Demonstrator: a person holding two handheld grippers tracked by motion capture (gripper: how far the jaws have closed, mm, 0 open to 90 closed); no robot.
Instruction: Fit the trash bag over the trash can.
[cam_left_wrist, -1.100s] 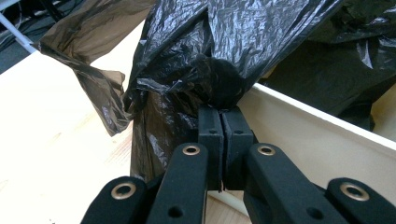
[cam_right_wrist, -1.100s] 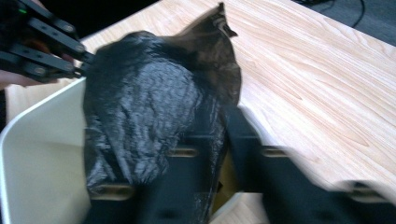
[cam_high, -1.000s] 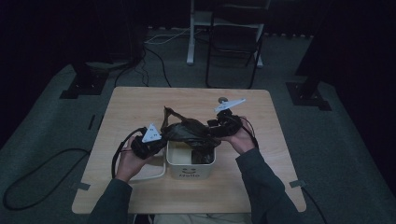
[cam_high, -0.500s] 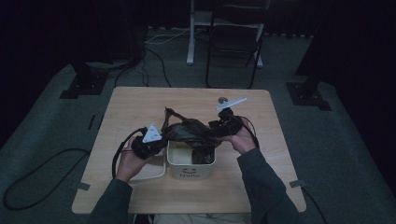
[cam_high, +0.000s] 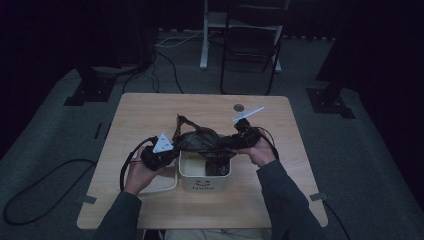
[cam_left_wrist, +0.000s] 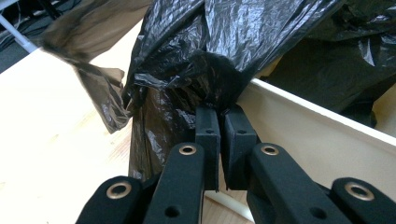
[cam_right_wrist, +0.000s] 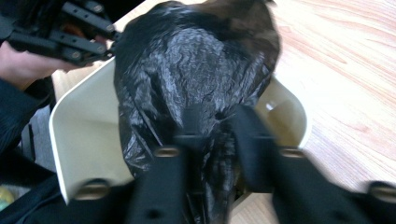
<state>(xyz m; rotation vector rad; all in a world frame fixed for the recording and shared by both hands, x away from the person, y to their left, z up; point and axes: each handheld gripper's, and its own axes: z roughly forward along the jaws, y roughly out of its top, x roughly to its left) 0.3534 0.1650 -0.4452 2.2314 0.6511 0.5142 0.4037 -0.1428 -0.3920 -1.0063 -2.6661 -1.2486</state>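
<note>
Now black bag (cam_high: 202, 141) spans between both tools.

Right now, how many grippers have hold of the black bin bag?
2. The left gripper pinches the black bin bag at the near-left rim of the white bin; the right gripper, jaws just closing, bunches it at the right rim.

Chair (cam_high: 250, 45) — floor cables (cam_high: 165, 60) behind table (cam_high: 150, 115)
</note>
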